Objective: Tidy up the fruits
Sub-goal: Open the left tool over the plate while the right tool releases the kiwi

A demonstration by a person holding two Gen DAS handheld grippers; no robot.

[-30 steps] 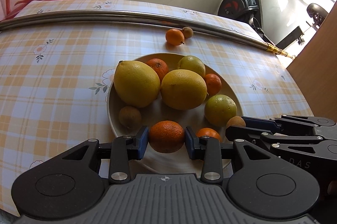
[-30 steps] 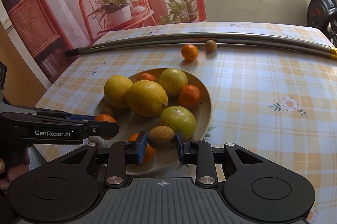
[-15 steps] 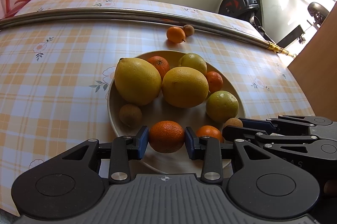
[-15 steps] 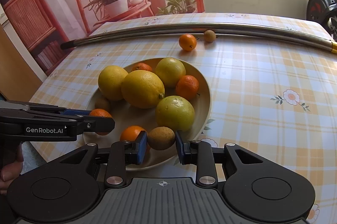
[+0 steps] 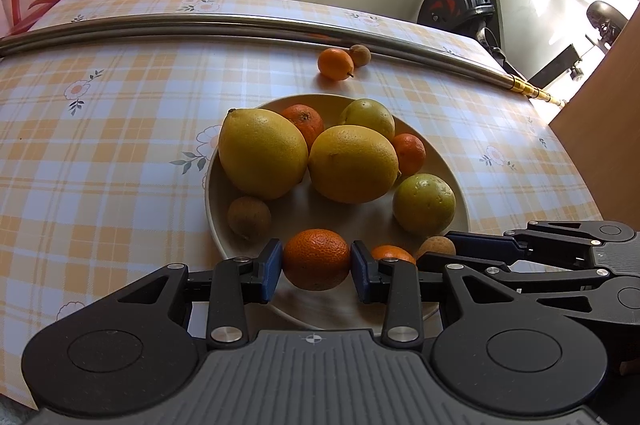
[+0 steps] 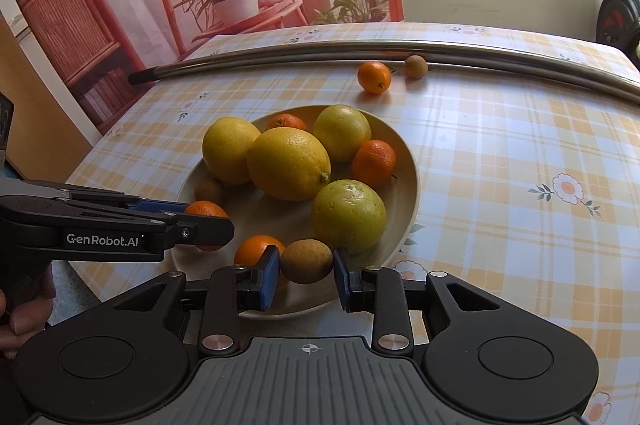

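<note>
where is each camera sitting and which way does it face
Left wrist: on the left tongs, looking down over the plate; they clamp a mandarin; right tongs enter at right.
Right wrist: on the right tongs, same downward slant; they clamp a brown longan; left tongs and a hand at left.
Shared: plate, lemons, metal pole.

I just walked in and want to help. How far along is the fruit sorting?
Most fruit sits on the plate. In hand: the left gripper clamps a tangerine, the right gripper a small brown fruit, both at the plate's near edge. Left: an orange and a brown fruit by the metal rod.
</note>
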